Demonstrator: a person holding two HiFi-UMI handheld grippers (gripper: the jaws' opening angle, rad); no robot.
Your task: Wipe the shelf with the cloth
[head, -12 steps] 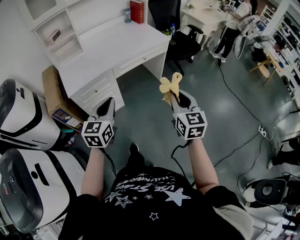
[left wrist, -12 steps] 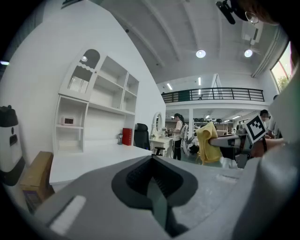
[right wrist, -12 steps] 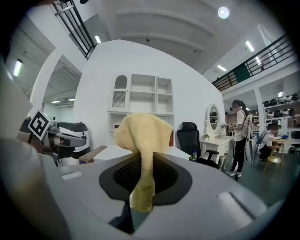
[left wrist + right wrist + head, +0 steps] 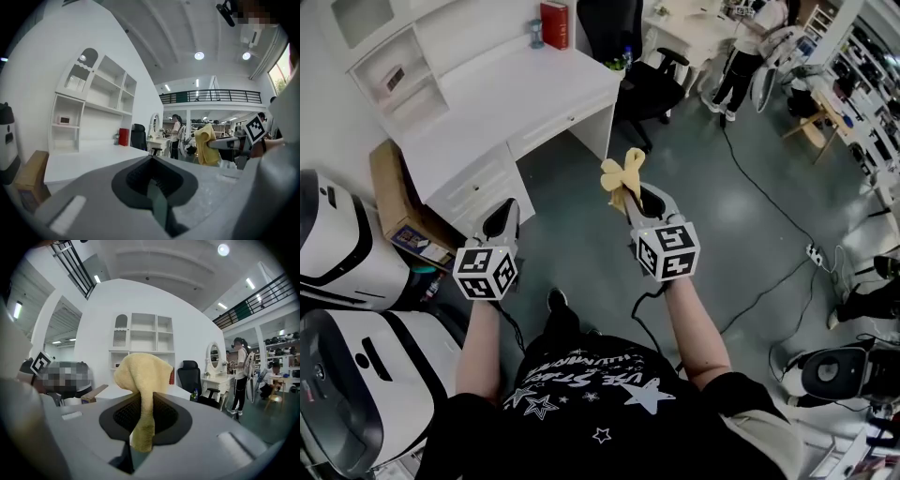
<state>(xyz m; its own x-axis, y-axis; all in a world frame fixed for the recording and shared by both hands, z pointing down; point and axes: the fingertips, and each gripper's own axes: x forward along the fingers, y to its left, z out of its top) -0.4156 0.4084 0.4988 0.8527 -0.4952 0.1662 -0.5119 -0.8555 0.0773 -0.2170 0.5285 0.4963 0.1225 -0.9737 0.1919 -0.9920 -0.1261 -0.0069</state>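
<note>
White desk with drawers [image 4: 525,89] ahead of the person. White open shelf unit [image 4: 394,70] on its left end, red upright box [image 4: 553,23] at its back. Brown cardboard box [image 4: 389,187] on the floor to its left, black office chair [image 4: 652,80] to its right. Yellow cloth [image 4: 619,176] between the jaws of the right gripper [image 4: 630,202].

The cloth [image 4: 143,376] looks fuzzy, the white desk [image 4: 516,94] smooth.

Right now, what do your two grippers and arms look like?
Both the left gripper and right gripper are grey, with tapered dark-lined jaws and a white cube of black square markers at the back. A black cable trails from each. The person wears a black short-sleeved T-shirt with white stars.
</note>
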